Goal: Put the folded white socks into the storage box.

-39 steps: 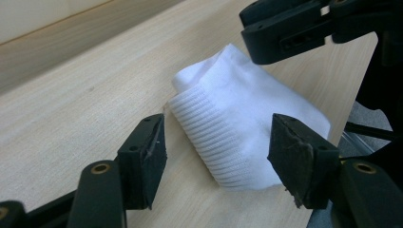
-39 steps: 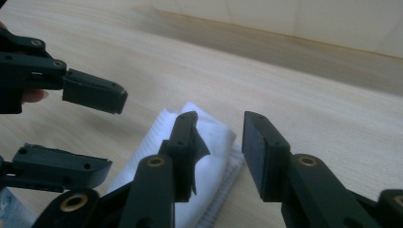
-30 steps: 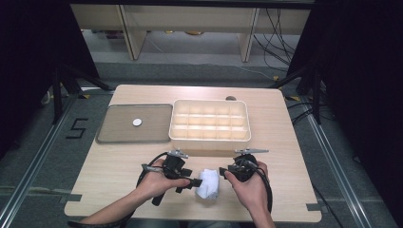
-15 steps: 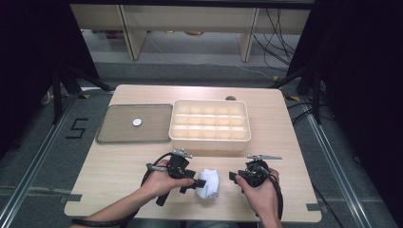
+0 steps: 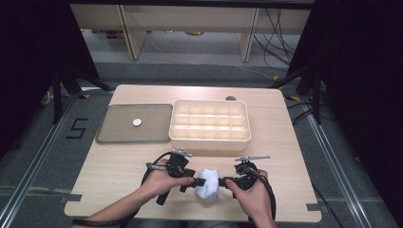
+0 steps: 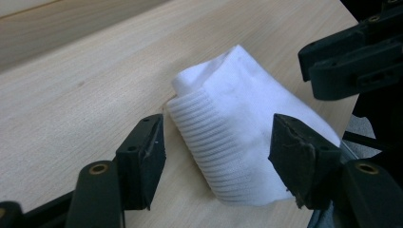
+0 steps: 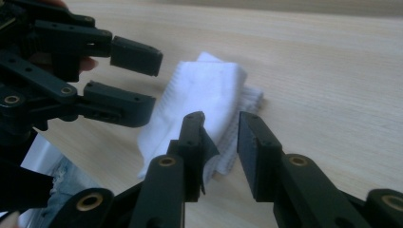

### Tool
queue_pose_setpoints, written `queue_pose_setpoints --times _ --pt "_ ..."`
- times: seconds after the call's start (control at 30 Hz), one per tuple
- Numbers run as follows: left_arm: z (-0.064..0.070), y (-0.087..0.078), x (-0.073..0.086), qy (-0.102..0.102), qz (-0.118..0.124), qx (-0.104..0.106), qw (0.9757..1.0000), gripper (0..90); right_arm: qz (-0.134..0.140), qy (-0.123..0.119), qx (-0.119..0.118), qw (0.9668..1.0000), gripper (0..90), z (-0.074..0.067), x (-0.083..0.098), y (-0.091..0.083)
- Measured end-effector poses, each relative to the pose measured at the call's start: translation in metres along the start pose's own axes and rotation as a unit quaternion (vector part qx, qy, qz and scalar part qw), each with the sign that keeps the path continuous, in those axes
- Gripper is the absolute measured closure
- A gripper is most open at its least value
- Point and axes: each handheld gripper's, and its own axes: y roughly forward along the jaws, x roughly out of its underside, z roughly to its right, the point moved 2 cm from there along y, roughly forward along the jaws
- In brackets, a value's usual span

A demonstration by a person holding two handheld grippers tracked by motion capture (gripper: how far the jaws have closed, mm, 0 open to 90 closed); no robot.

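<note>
A white folded cloth (image 5: 207, 184) with a ribbed edge lies on the wooden table (image 5: 119, 175) near its front edge, between both grippers. My left gripper (image 5: 198, 182) points at it from the left. In the left gripper view it (image 6: 221, 152) stands open astride the cloth (image 6: 237, 123), the left pad clear of it. My right gripper (image 5: 222, 181) comes in from the right. Its jaws have just been closing, and in the right gripper view it (image 7: 223, 137) shows a narrow gap over the cloth's ribbed edge (image 7: 209, 99), with no visible pinch.
A cream compartment box (image 5: 209, 138) stands behind the hands at mid table. Left of it lies a flat grey tray (image 5: 119, 130) with a small white disc (image 5: 137, 122) on it. The table's front edge runs just below the cloth.
The right gripper drew slightly away to the right, then came back to the cloth with its jaws much narrower. The left gripper and the cloth stayed put.
</note>
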Motion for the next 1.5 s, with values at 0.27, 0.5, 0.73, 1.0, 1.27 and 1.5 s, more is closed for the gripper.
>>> queue_pose_setpoints --times 0.27,0.5,0.73,1.0,1.27,1.5 --pt "0.001 0.002 0.003 -0.009 -0.011 0.001 0.9999 37.0 -0.010 -0.017 0.004 0.9998 75.7 -0.007 0.002 0.013" --pt "0.000 0.007 0.005 -0.026 -0.013 0.003 0.9996 37.1 -0.020 -0.017 0.019 0.9995 77.0 -0.005 0.004 0.021" --pt "-0.003 0.015 0.004 -0.048 -0.021 0.021 0.9984 39.4 -0.010 -0.018 0.019 0.9996 77.4 -0.003 0.005 0.024" --pt "-0.005 0.022 0.002 -0.065 -0.024 0.029 0.9972 40.2 -0.011 -0.022 0.019 0.9995 77.8 0.000 0.005 0.026" --pt "-0.007 0.027 0.001 -0.075 -0.027 0.037 0.9962 41.1 -0.017 -0.019 0.019 0.9995 78.4 0.000 0.005 0.027" --pt "-0.007 0.031 0.003 -0.095 -0.022 0.042 0.9944 44.9 -0.016 -0.026 0.022 0.9993 78.7 0.002 0.005 0.028"
